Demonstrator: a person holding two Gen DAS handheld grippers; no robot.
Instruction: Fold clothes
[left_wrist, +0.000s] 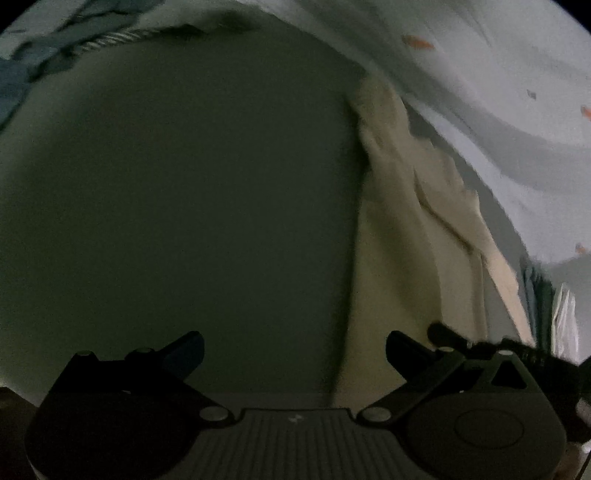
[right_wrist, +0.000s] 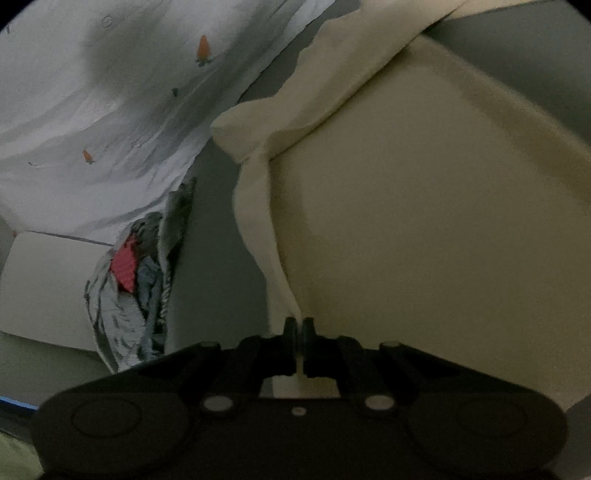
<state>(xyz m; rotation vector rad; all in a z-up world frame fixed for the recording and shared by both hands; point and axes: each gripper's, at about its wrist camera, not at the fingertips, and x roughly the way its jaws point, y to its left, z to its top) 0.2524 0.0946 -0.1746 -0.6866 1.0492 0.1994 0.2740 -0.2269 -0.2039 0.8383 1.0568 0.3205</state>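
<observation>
Between right gripper (right_wrist: 298, 326) jaws: cream garment (right_wrist: 424, 240) edge, pinched; rest spreads ahead.

Both views dim, grainy, motion-blurred; fisheye bending with black corners; brighter light along upper edges.

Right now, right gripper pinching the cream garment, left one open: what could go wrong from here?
1. The right gripper holds only a thin edge of the cream garment; a tug could slip it out.
2. The left gripper is open over bare surface, so the cloth is carried from one side and the fold may skew.
3. The clothes pile lies close by; dragged cloth could snag it.
</observation>
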